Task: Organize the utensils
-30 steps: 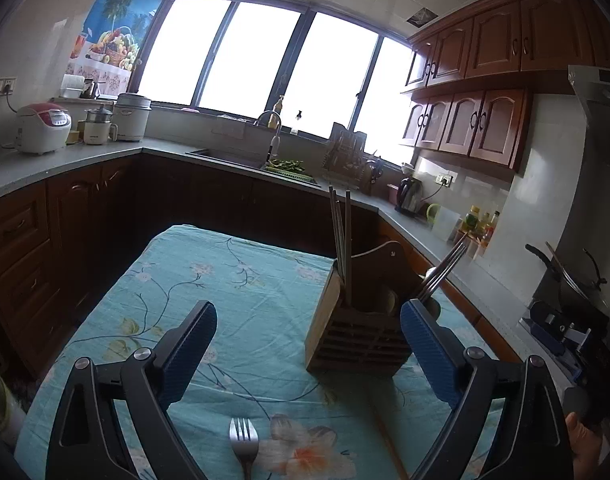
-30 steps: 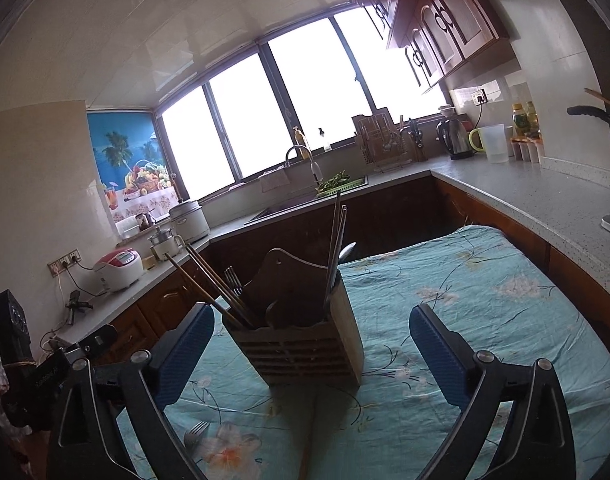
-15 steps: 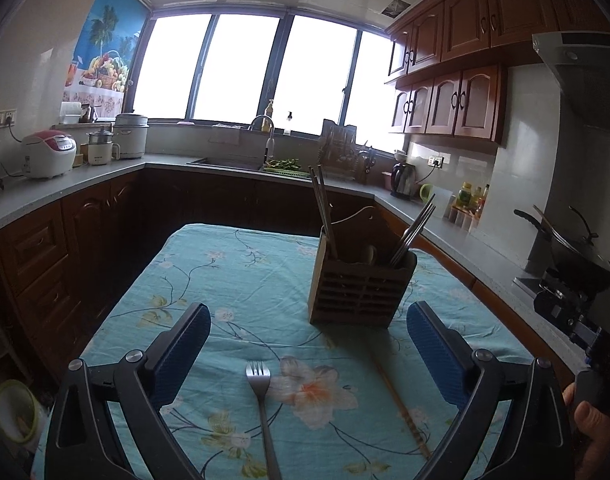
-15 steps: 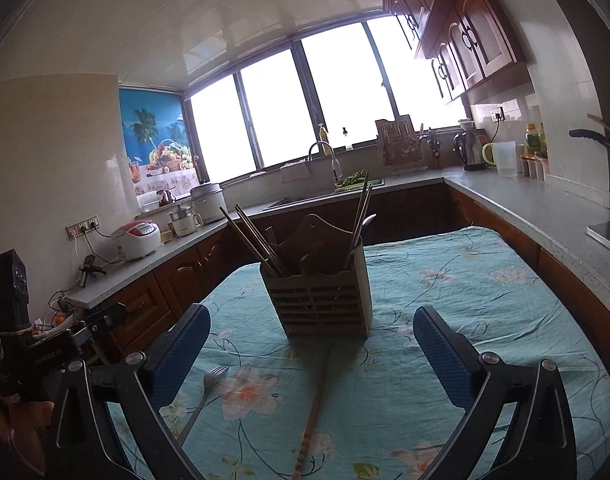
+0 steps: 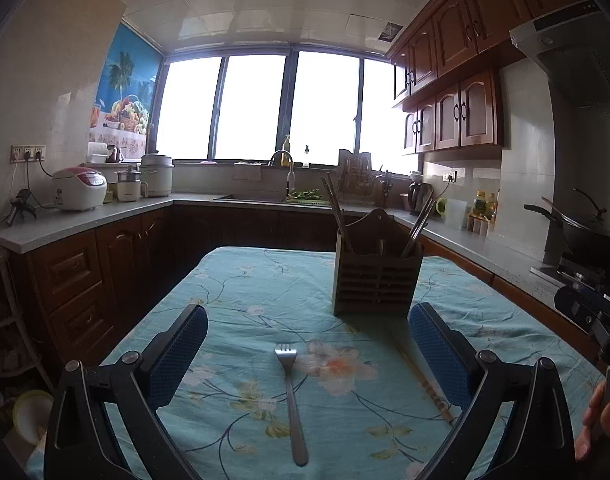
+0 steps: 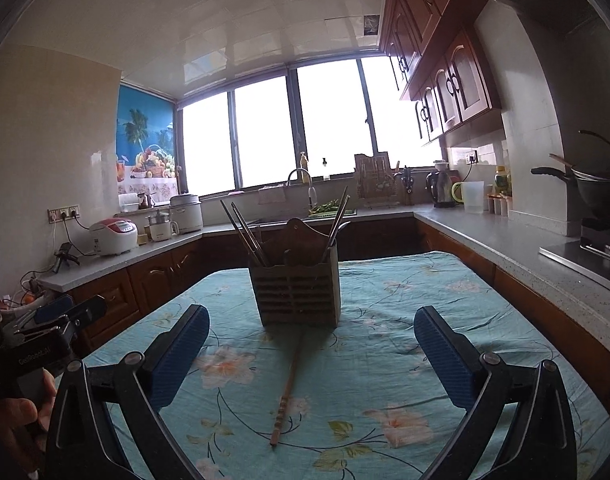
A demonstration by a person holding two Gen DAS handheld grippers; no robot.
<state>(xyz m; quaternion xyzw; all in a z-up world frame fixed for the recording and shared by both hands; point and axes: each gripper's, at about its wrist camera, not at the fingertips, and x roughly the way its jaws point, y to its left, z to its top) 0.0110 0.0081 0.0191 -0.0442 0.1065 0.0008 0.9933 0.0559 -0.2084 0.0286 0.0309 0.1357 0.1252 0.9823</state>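
Observation:
A brown slatted utensil holder (image 5: 376, 283) (image 6: 299, 293) stands mid-table with several chopsticks sticking out of it. A metal fork (image 5: 292, 396) lies on the floral cloth, tines toward the holder, below and between the pads of my left gripper (image 5: 308, 342). Its jaws are wide and still opening, with nothing held. A wooden chopstick (image 6: 287, 384) (image 5: 419, 380) lies on the cloth in front of the holder, under my right gripper (image 6: 312, 343), which is open and empty.
The table (image 5: 241, 288) wears a teal flowered cloth. Dark wood counters ring it on three sides, carrying a rice cooker (image 5: 80, 188), a sink (image 5: 265, 197), a kettle (image 6: 441, 188) and a wok (image 6: 597, 192). A person's hand (image 6: 13, 412) holds the other gripper at the left edge.
Both grippers have pulled back from the holder, which now looks smaller and farther. The whole fork and the chopstick have come into view, and both views have rolled level.

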